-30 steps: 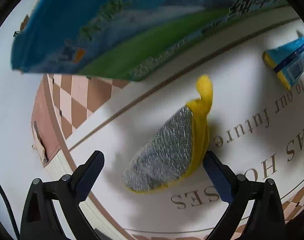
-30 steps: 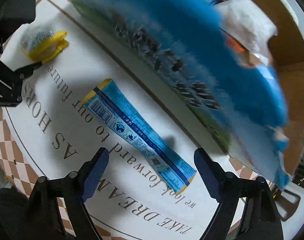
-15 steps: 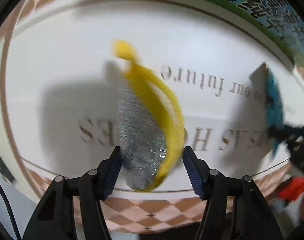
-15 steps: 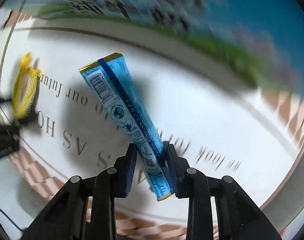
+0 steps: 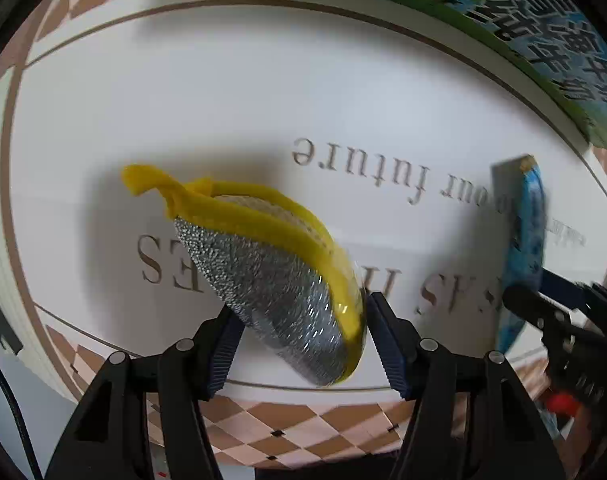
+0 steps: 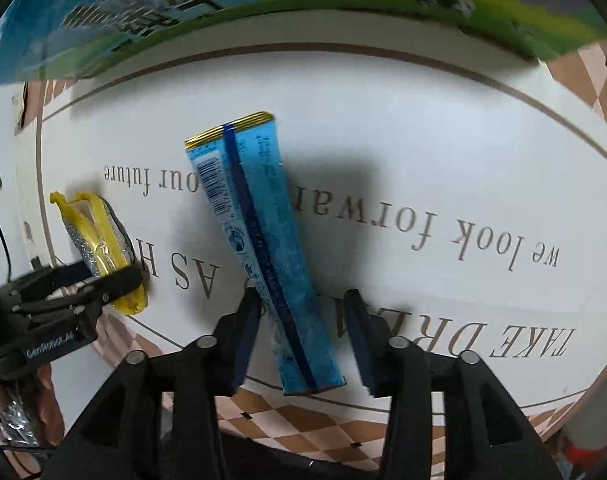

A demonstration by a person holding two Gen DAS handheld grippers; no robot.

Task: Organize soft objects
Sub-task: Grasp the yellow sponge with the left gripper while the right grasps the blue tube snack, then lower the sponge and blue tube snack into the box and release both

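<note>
L gripper [image 5: 301, 344] pinches scourer [image 5: 279, 280], R gripper [image 6: 303, 340] hangs half-open round packet [image 6: 263, 240] (not clamped), both near mat [image 5: 223, 100] edge for lifting.

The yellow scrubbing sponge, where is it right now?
The yellow sponge sits between the left tongs, above the lettered mat, left of the blue packet.
</note>
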